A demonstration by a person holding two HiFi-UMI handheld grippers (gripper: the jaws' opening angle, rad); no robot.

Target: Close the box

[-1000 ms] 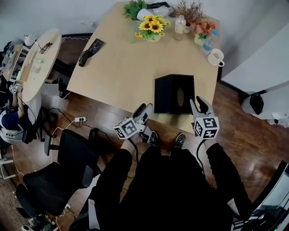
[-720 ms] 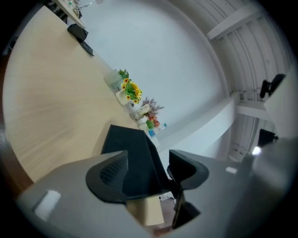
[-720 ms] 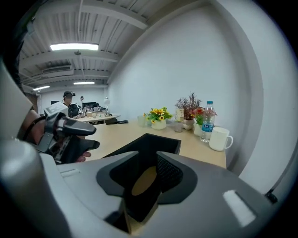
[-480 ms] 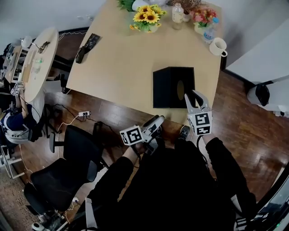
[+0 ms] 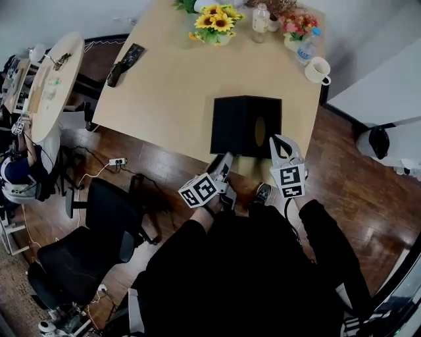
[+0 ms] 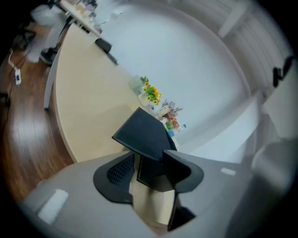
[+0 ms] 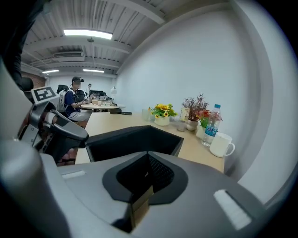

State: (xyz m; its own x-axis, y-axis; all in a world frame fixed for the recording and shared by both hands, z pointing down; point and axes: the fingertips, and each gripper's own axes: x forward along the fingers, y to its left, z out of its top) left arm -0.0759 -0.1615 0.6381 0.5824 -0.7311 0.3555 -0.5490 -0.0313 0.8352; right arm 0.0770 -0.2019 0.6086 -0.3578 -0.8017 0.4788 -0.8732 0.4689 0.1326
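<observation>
**Pinch the edge shallow, brace the corner, fold slowly**

Closing in with the left gripper (image 6: 149, 168): fingers about half drawn together and narrowing, with a black corner of the box (image 6: 144, 135) between them, not clearly pinched yet. Just to the right, the right gripper (image 7: 148, 160) with fingers fully together on nothing visible, tips at the box's near right corner. Only a tan sliver under those tips, probably tabletop.

Just beyond both sets of fingertips: the box at the near edge of the table (image 5: 164, 85). Shows a dark hollow toward the right fingers, so judged open. Above the left fingers, a flat black panel slanting up, likely the flap to bring down, though hard to be sure.

To do this step well:
- Finish the left pinch on the panel's edge alone, keeping the bite shallow so the wall beneath is not caught with it.
- Square the fingers to that edge before moving, to avoid twisting the panel.
- Use the shut right fingers as a blunt stop against the near right corner, since an empty box probably slides easily.
- Swing the panel along its hinge line and ease off once it lies flat.

Far past the fingers, well apart from the work: mug (image 5: 317, 70), bottle (image 5: 261, 18) and flowers (image 5: 214, 23) at the far edge.
</observation>
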